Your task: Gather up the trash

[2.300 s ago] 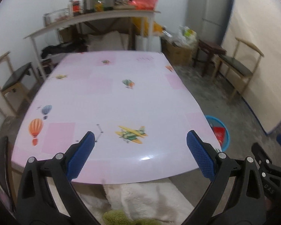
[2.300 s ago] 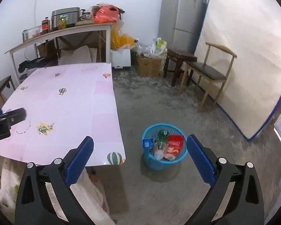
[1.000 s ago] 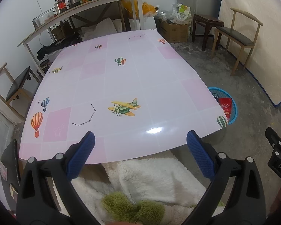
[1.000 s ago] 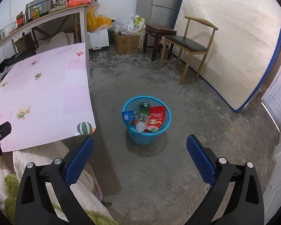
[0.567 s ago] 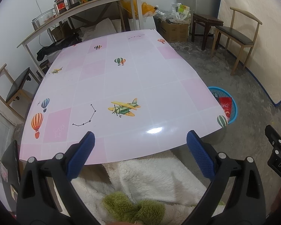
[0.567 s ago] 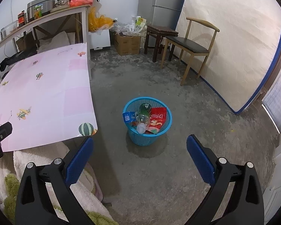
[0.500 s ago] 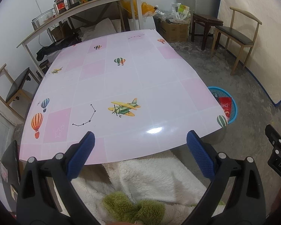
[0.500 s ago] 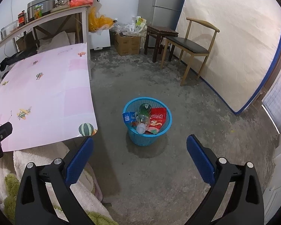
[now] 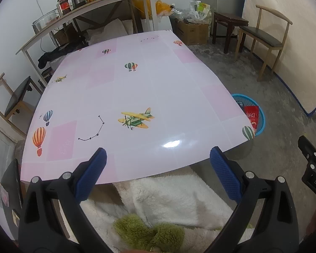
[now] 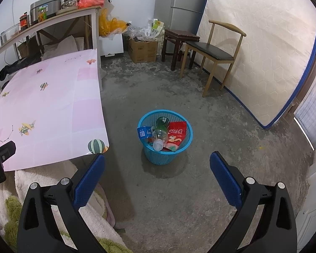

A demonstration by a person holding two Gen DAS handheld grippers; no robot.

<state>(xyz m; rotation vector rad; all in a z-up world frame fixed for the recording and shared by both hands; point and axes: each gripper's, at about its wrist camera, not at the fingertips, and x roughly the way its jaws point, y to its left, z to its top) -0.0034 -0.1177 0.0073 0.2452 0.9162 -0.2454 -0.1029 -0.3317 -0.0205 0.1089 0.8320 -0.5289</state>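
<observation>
A blue mesh basket [image 10: 186, 139] stands on the concrete floor right of the pink table [image 10: 52, 109]. It holds a clear plastic bottle [image 10: 160, 133], a red snack bag [image 10: 177, 135] and a blue packet [image 10: 143, 132]. In the left wrist view the basket [image 9: 261, 124] peeks out past the table's right corner. My left gripper [image 9: 158, 169] is open and empty above the table's [image 9: 137, 97] near edge. My right gripper [image 10: 157, 174] is open and empty above the floor, short of the basket.
A wooden chair [image 10: 212, 50] and a dark stool [image 10: 179, 42] stand at the back right, by a mattress [image 10: 263, 52] leaning on the wall. A cardboard box [image 10: 143, 49] and bags sit beside a fridge [image 10: 181, 2]. A white fleece blanket [image 9: 179, 198] lies below the table's near edge.
Both grippers pulled back and rose over the first second, so the table and basket look farther away. Since half a second ago nothing has visibly moved.
</observation>
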